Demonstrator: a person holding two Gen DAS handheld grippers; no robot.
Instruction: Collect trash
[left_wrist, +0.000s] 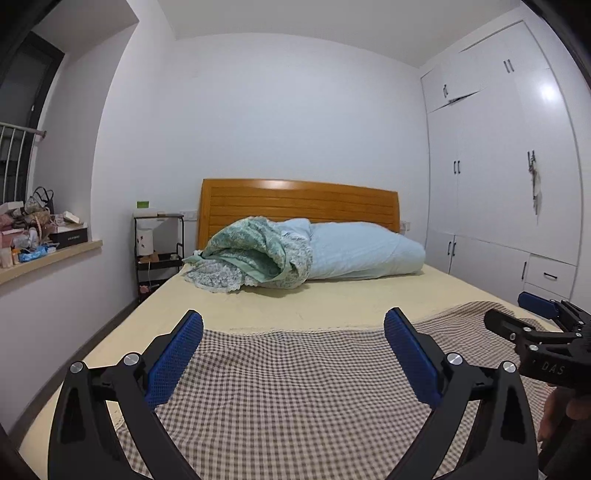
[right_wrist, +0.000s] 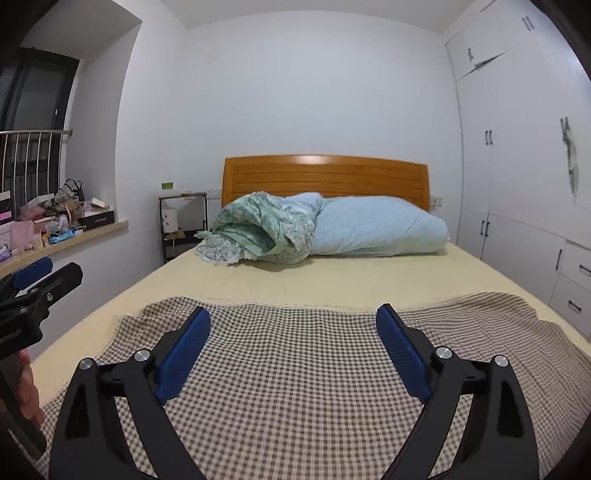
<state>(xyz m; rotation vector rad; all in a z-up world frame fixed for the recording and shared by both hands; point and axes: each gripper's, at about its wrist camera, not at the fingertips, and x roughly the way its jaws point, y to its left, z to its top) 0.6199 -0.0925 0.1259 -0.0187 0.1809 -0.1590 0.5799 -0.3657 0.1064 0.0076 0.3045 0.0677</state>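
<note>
While both tongs, the left gripper (left_wrist: 293, 321) and right gripper (right_wrist: 293, 317), gape wide and hold nothing, one checked cloth (right_wrist: 295, 369) lies beneath, then one bed (right_wrist: 332, 280), two rolled quilts; no trash shows there.

1. Pale walls (left_wrist: 258, 122) and ceiling, lit evenly.
2. A bed (left_wrist: 332, 295) with a wooden headboard (left_wrist: 299, 203), a checked cloth (left_wrist: 295, 387) at its foot and rolled quilts (left_wrist: 306, 251) at its head.
3. White wardrobe (left_wrist: 498, 166) on the right.
4. Black bedside rack (left_wrist: 159, 251), cluttered windowsill (left_wrist: 51, 254) and dark window (left_wrist: 26, 85) on the left.
</note>
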